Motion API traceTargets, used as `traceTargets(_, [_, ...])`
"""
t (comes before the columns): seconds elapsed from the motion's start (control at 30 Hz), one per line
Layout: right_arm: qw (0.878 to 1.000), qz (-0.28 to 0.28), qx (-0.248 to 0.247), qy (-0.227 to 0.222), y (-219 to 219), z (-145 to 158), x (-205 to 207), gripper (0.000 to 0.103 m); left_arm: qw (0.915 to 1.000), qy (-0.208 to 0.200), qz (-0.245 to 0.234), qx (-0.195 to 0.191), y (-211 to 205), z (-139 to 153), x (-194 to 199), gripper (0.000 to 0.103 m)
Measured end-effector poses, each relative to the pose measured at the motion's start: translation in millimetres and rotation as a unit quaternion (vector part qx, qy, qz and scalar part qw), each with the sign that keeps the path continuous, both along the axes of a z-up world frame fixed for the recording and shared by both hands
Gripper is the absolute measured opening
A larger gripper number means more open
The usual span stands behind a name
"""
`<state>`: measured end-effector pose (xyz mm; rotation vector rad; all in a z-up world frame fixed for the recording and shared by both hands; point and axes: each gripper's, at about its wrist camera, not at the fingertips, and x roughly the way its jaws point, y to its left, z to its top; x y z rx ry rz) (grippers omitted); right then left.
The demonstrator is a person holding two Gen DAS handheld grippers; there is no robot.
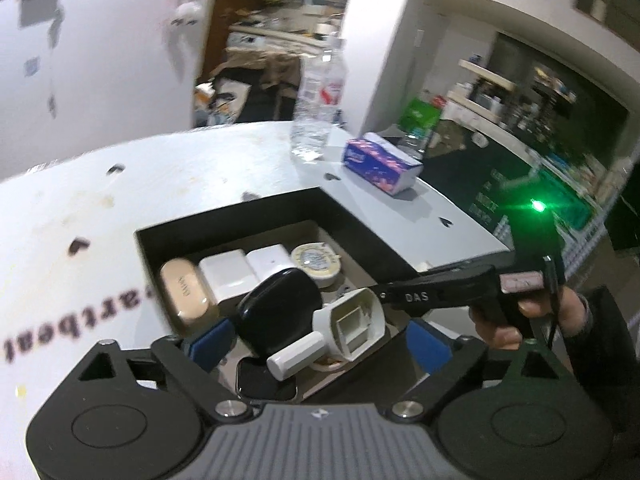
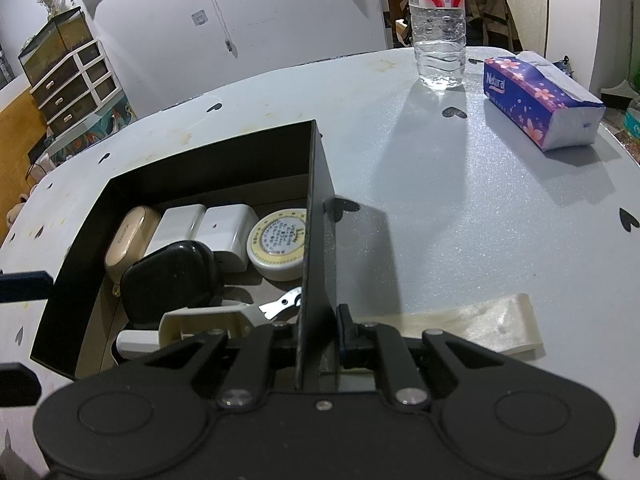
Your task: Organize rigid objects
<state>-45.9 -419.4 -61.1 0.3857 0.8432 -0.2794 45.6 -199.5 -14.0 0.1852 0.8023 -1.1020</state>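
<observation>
right gripper [image 2: 320, 344] jaws clamped on the black box [image 2: 320, 216] wall at 6 o'clock; left gripper [image 1: 320, 346] jaws apart above the white plug [image 1: 340, 332].

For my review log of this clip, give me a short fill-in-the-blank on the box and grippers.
1. The right gripper is clamped on the box's ____.
2. The left gripper is ____ over the box.
3. The water bottle stands ____ the box, on the table.
4. The round tin lies ____ the box.

Missing: wall; open; outside; inside
</observation>
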Motion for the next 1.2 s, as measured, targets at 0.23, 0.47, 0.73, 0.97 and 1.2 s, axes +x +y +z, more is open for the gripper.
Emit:
traceTargets(0.23, [1.000, -0.002, -0.002, 0.002, 1, 1, 0, 0.012, 0.9984, 0.020, 0.052, 0.008, 8, 1, 4, 0.103])
traceTargets(0.47, [1.000, -0.004, -0.002, 0.003, 1, 2, 1, 0.012, 0.9957, 0.028, 0.088, 0.010, 12, 2, 3, 0.103])
traceTargets(0.73, [1.000, -0.005, -0.002, 0.003, 1, 2, 1, 0.012, 0.9896, 0.006, 0.143, 0.005, 15, 3, -7, 0.103])
traceTargets(0.97, [1.000, -0.005, 0.001, 0.000, -1, 3, 0, 0.012, 0.9849, -0.001, 0.173, -0.003, 21, 4, -11, 0.103])
traceTargets(1.2, [1.000, -0.003, 0.003, -0.003, -1, 3, -1, 0.014, 0.9789, -0.013, 0.203, 0.011, 26, 0, -15, 0.103])
